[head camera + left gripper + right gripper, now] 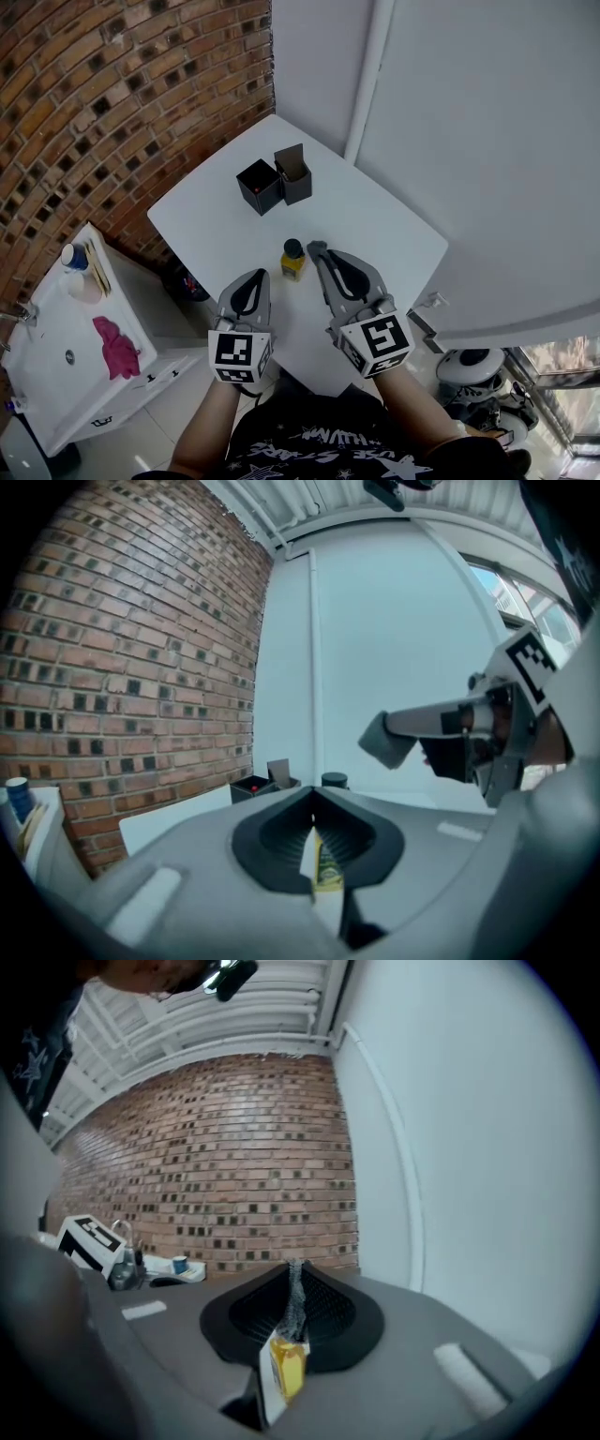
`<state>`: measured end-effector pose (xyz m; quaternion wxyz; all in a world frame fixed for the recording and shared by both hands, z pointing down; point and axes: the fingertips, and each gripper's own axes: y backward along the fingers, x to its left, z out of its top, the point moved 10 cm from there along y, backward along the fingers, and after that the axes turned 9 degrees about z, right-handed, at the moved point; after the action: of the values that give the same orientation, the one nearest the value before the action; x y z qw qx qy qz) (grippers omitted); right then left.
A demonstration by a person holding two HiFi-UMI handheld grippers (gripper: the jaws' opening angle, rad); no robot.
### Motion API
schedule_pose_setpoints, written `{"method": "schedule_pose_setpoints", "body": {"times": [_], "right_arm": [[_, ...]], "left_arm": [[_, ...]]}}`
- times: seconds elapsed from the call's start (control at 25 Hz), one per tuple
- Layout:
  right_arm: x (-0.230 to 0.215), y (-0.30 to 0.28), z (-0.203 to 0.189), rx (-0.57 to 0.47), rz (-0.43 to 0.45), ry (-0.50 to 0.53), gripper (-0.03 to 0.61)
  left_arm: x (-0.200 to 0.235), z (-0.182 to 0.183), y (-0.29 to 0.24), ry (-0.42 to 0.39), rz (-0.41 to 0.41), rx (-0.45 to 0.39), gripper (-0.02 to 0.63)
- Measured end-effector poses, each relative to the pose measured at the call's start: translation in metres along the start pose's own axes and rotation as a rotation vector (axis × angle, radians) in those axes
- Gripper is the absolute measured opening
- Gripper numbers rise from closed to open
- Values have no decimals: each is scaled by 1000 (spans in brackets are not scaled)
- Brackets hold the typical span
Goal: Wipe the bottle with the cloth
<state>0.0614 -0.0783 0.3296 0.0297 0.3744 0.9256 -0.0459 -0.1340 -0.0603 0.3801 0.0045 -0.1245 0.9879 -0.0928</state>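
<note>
The bottle (pixel 292 260), yellow with a dark cap, stands upright on the white surface (pixel 380 220) at the middle of the head view, free of both grippers and just ahead of their tips. The right gripper (pixel 322 255) comes in from the lower right with its jaws pinched together on a small grey cloth (pixel 385 740), a strip of which shows between the pads in the right gripper view. From the left gripper view the cloth sits above and to the right of the cap, near it but apparently not touching. The left gripper (pixel 256 277) lies just left of the bottle, its jaws closed on nothing. Two black boxes (pixel 259 186) stand further back toward the upper middle, well apart from the work. The step in hand looks like the approach: the cloth is held and brought up, but the wipe itself does not appear to have started. The next move calls for bringing the cloth down against the bottle's side or cap and rubbing along it. Since the bottle is small and unsupported, it would probably need steadying first, which means opening the left jaws around its body.
</note>
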Motion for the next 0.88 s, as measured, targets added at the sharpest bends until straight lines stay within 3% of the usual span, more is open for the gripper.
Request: {"method": "schedule_pose_setpoints", "body": {"times": [0.16, 0.36, 0.88], "right_arm": [[-21, 13, -37, -34, -152, -269, 42], [-14, 4, -77, -46, -175, -477, 41], [-9, -16, -107, -67, -203, -609, 42]], "left_arm": [[8, -8, 6, 3, 23, -2, 5], [8, -24, 0, -22, 3, 51, 5], [4, -36, -6, -23, -40, 87, 5]]}}
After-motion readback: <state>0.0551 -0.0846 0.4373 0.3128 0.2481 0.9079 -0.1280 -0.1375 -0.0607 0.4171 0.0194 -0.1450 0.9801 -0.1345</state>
